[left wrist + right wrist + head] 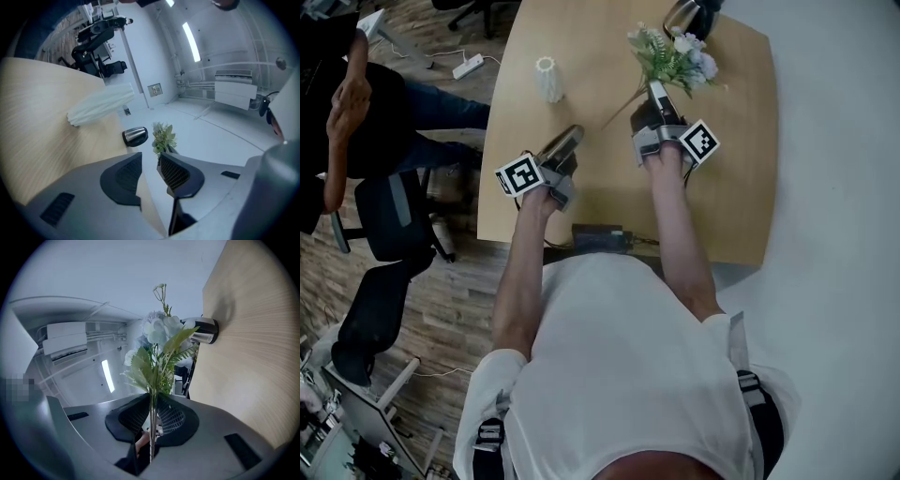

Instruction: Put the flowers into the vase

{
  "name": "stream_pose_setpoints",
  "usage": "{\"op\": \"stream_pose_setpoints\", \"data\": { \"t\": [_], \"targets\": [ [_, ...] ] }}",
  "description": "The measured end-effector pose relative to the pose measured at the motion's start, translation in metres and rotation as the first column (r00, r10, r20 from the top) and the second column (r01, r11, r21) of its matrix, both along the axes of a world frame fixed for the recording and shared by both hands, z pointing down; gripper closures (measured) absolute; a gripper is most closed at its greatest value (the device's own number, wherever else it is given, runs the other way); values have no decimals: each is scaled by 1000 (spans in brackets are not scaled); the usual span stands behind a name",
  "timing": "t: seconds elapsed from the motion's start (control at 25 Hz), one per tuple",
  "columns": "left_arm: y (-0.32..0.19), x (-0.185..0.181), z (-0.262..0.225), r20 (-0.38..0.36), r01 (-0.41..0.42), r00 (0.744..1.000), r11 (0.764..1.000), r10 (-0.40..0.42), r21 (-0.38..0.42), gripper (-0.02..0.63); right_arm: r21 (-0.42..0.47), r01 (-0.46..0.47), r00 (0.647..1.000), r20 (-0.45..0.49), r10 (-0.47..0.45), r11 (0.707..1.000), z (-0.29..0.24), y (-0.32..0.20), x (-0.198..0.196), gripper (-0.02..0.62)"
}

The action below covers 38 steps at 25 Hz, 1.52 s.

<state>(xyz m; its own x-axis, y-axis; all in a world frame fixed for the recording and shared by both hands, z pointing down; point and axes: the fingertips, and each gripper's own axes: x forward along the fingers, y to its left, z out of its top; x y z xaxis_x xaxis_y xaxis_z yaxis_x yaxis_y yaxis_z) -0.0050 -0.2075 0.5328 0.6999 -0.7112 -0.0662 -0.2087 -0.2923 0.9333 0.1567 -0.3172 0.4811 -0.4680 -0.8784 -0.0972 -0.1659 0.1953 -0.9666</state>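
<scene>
A white ribbed vase [548, 79] stands on the wooden table [609, 178], at its far left. In the left gripper view the vase [101, 105] is ahead and to the left of my jaws. The left gripper [567, 141] hovers short of it, jaws a little apart and nothing between them [149, 166]. The right gripper [659, 98] is shut on the stems of a bunch of flowers [675, 54] with green leaves and pale blooms. The stems pass between its pads [152, 416] and the blooms [157, 348] stick out ahead. The bunch [164, 137] also shows past the left jaws.
A shiny metal cup [689, 14] lies at the table's far edge, near the flowers. A black box [600, 236] sits at the near edge. Left of the table are a seated person [356, 103], office chairs [389, 216] and a power strip [469, 66] on the floor.
</scene>
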Motion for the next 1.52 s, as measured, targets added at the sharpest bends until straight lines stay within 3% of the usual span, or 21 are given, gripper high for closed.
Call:
{"op": "stream_pose_setpoints", "data": {
  "t": [0.12,0.32,0.6,0.84,1.28,1.52],
  "targets": [
    [-5,-10,13,29,60,998,998,-60,0,438,3,15,1000,4,-15,1000,2,1,-3,535],
    [-21,-27,28,42,119,992,993,-119,13,371,11,2,1000,-28,-2,1000,1,2,-2,535],
    [-49,-53,69,249,149,957,989,-148,17,265,3,-36,997,-71,36,999,2,1,2,535],
    [-78,-55,86,353,123,926,991,-134,54,219,-15,-53,993,-111,51,998,4,0,2,535],
    [-97,-40,98,468,24,879,987,-96,158,187,-14,-64,986,-156,61,998,2,0,3,535],
    [-97,-33,89,454,24,884,983,-107,183,187,-16,-66,987,-148,62,998,2,-1,2,535]
  ]
}}
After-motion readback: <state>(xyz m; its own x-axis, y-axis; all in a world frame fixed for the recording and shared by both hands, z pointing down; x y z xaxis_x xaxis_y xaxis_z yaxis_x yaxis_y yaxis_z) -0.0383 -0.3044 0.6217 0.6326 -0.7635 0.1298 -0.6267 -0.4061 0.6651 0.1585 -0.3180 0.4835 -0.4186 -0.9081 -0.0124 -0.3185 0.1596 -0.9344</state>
